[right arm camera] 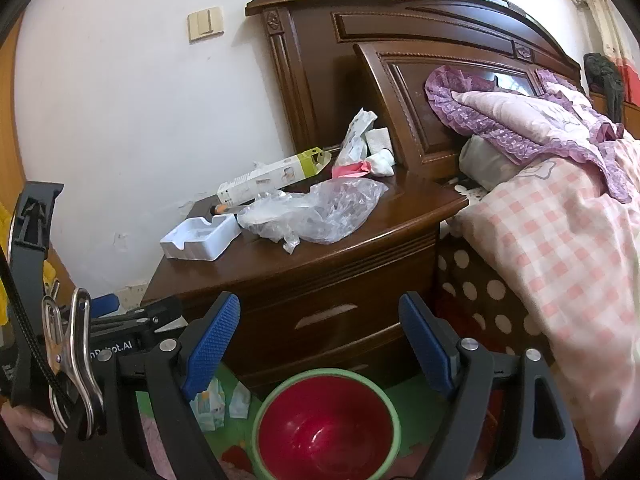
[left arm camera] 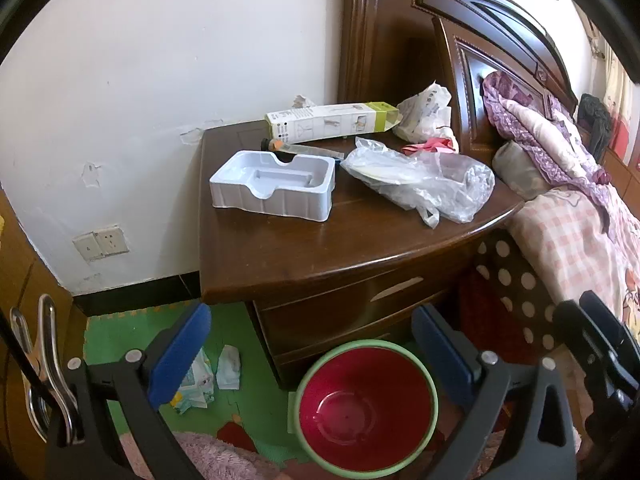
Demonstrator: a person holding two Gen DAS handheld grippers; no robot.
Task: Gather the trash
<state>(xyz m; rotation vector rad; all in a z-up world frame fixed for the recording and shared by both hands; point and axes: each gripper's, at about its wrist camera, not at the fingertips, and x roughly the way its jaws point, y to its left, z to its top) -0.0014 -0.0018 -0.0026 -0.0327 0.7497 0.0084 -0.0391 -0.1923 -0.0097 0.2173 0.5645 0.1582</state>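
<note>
Trash lies on a brown nightstand [left arm camera: 304,256] [right arm camera: 320,256]: a white plastic tray [left arm camera: 274,186] [right arm camera: 198,240], a crumpled clear bag [left arm camera: 420,180] [right arm camera: 316,212], a long white-and-green carton [left arm camera: 332,118] [right arm camera: 272,178], a marker-like tube [left arm camera: 280,146], white wrappers [left arm camera: 424,114] [right arm camera: 360,136] and pink paper [left arm camera: 432,145] [right arm camera: 352,170]. A red bin with a green rim [left arm camera: 366,408] [right arm camera: 326,428] stands on the floor in front. My left gripper [left arm camera: 312,352] and right gripper [right arm camera: 320,344] hover above the bin, both open and holding nothing.
Crumpled paper scraps [left arm camera: 216,376] [right arm camera: 224,398] lie on the green floor mat left of the bin. A bed with pink checked bedding [right arm camera: 560,248] and a wooden headboard [right arm camera: 420,92] stands right of the nightstand. A white wall [left arm camera: 160,80] is behind.
</note>
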